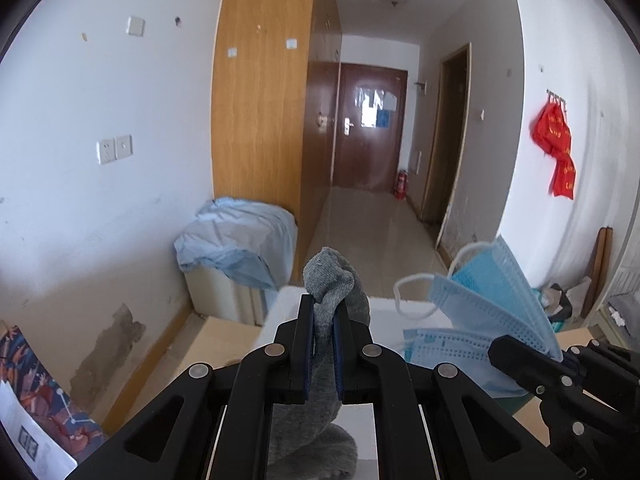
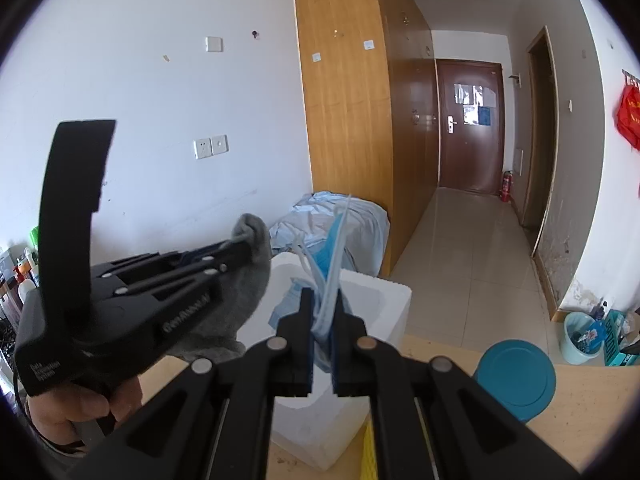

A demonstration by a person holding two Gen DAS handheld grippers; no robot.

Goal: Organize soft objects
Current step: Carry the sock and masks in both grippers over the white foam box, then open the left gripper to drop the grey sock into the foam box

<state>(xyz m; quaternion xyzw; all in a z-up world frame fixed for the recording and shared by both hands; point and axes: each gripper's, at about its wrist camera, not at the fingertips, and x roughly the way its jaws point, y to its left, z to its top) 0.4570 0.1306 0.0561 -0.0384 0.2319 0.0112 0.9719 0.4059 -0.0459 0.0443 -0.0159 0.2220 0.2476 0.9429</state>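
Note:
My left gripper is shut on a grey sock and holds it in the air above a white foam box. The sock hangs down between the fingers. In the right wrist view the left gripper and the sock show at the left. My right gripper is shut on blue face masks over the foam box. In the left wrist view the masks fan out at the right, held by the right gripper.
The foam box stands on a light wooden table. A teal round lid lies on the table at the right. A cabinet draped in pale blue cloth stands by the wooden wardrobe. A bin stands on the floor.

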